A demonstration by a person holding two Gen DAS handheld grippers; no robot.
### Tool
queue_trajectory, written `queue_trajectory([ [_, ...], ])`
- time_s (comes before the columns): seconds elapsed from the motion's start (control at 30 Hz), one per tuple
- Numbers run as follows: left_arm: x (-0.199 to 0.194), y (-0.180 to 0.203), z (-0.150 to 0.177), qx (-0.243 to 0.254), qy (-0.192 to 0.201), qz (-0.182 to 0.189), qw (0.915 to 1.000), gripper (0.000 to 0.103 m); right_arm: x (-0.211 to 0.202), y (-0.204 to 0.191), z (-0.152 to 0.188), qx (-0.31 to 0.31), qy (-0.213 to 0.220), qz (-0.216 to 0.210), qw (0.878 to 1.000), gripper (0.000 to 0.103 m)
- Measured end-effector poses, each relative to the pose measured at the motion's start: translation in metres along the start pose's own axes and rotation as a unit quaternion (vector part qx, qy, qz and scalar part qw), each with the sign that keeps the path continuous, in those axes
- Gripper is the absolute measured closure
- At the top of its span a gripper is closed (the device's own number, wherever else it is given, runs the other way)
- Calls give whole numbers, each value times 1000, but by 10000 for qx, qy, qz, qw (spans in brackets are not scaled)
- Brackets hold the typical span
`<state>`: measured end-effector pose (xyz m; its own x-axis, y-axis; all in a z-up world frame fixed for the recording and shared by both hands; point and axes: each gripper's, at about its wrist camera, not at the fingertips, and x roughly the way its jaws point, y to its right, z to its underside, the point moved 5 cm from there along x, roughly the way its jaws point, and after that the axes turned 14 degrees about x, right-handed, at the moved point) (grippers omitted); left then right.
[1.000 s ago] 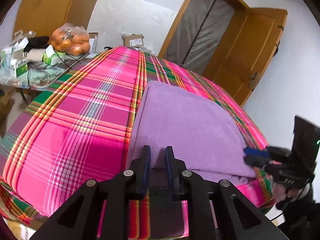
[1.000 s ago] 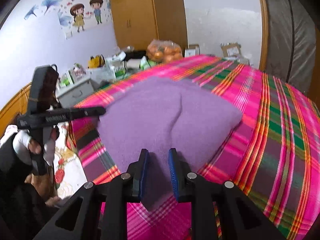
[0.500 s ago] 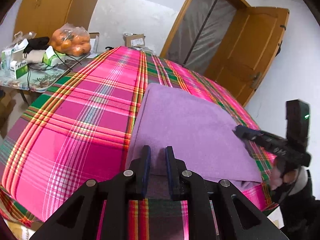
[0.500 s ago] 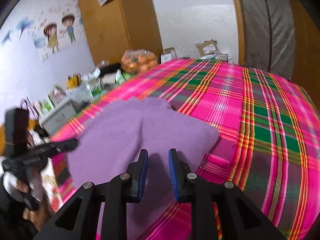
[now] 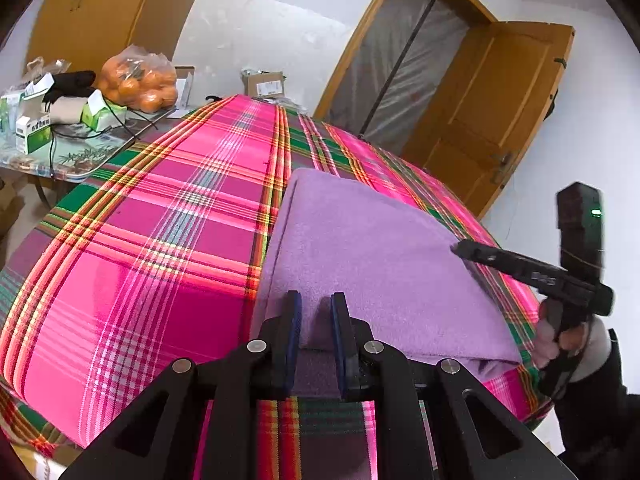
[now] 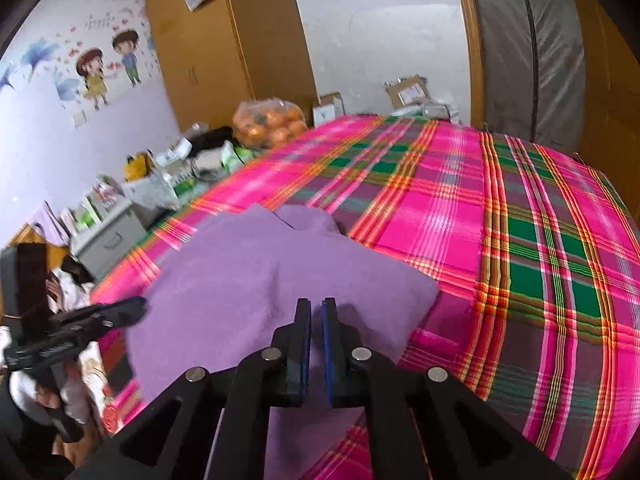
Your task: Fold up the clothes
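Observation:
A folded purple garment [image 5: 360, 240] [image 6: 260, 272] lies on the bed's pink and green plaid sheet [image 5: 160, 240] [image 6: 520, 260]. My left gripper [image 5: 316, 304] holds the garment's near edge, its narrow gap filled with purple cloth. In the right wrist view it [image 6: 138, 306] meets the garment's left corner. My right gripper [image 6: 316, 308] is closing, its blue pads almost together over the garment's near edge with a sliver of purple between them. In the left wrist view its tip [image 5: 460, 249] sits on the garment's right edge.
A cluttered side table [image 5: 84, 160] by the bed holds a bag of oranges [image 5: 140, 84] [image 6: 272, 124] and small boxes. A grey drawer unit [image 6: 108, 236] stands near it. A wooden door [image 5: 500, 120] is open at the right. A person's hand [image 5: 560, 344] holds the right gripper.
The right gripper has slid along the garment's right edge, away from the near corner, and rolled a little. Its jaws have gone from apart to nearly together. The left gripper has kept still.

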<state>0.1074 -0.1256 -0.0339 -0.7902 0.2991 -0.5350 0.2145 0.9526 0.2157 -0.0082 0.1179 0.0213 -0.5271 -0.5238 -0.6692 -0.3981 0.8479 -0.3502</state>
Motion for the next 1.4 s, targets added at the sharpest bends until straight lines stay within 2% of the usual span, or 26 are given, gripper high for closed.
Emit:
queue_trajectory([
  [0.13, -5, -1, 2, -20, 9, 59, 10000, 88, -6, 24, -7, 498, 92, 108, 9987, 100],
  [0.23, -9, 0, 1, -12, -63, 30, 10000, 88, -19, 20, -4, 439, 172, -28, 9989, 95],
  [0.37, -8, 4, -17, 153, -67, 7, 9999, 88, -26, 8, 0, 312, 177, -243, 9991, 95],
  [0.57, 22, 4, -57, 515, -228, -109, 9984, 87, -15, 15, -6, 573, 98, -151, 9982, 95],
  [0.83, 69, -12, -88, 419, -501, 184, 9977, 87, -10, 34, -17, 802, 119, -39, 9967, 94],
  [1.0, 90, -23, -84, 68, -608, 459, 9971, 88, 9, 42, -20, 963, -40, 5, 9953, 91],
  [1.2, 91, -25, -81, -118, -456, 616, 9970, 88, 19, 44, -18, 904, -97, 9, 9959, 89],
  [1.3, 84, -23, -82, -76, -439, 514, 9977, 88, 13, 44, -18, 911, -88, 3, 9958, 88],
  [1.4, 64, -16, -76, -40, -334, 384, 9987, 87, -4, 36, -12, 801, -14, -88, 9967, 84],
])
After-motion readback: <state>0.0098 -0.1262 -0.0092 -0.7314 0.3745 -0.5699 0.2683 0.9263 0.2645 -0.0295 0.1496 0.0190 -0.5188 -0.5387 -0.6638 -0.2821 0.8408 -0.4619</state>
